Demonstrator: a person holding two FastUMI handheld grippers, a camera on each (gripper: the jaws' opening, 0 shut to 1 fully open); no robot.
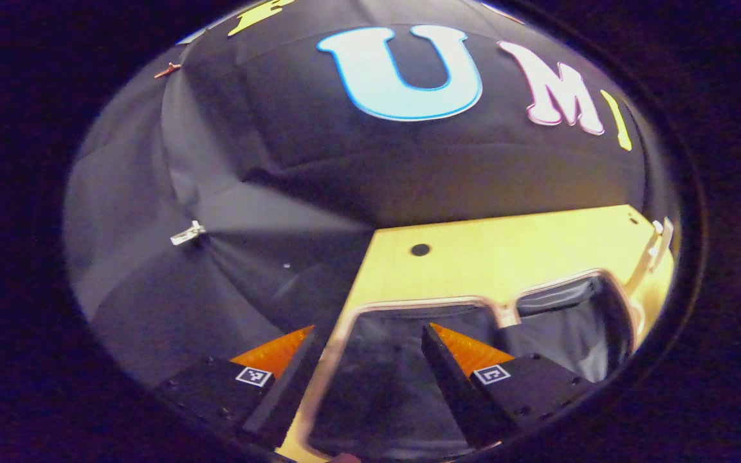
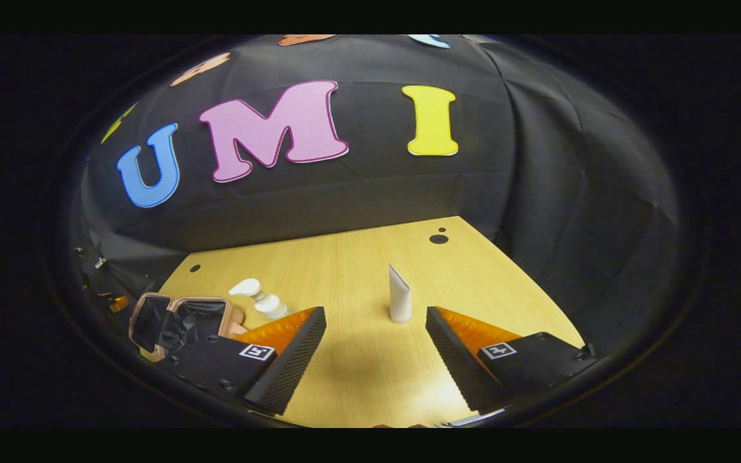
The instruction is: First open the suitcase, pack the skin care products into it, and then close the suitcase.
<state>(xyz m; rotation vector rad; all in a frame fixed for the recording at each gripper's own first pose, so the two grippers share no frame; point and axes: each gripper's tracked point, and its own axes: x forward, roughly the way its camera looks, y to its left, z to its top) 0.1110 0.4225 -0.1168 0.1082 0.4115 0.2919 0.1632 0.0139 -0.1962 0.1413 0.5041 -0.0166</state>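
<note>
The suitcase (image 1: 502,312) lies open on the wooden table (image 1: 525,244), its pale pink rim framing two halves lined with dark fabric. My left gripper (image 1: 370,331) hovers open above the nearer half, with nothing between its fingers. In the right gripper view the same open suitcase (image 2: 181,318) sits at the table's left edge, and a white pump bottle (image 2: 261,299) stands just to its right. A white tube (image 2: 399,296) stands upright on its cap in the middle of the table. My right gripper (image 2: 375,315) is open, low over the table, with the tube just beyond its fingertips.
The table's (image 2: 345,270) far edge meets the black cloth wall. Small round dark holes (image 2: 439,238) mark the tabletop near the back. A white clip (image 1: 187,233) pins the cloth at the left.
</note>
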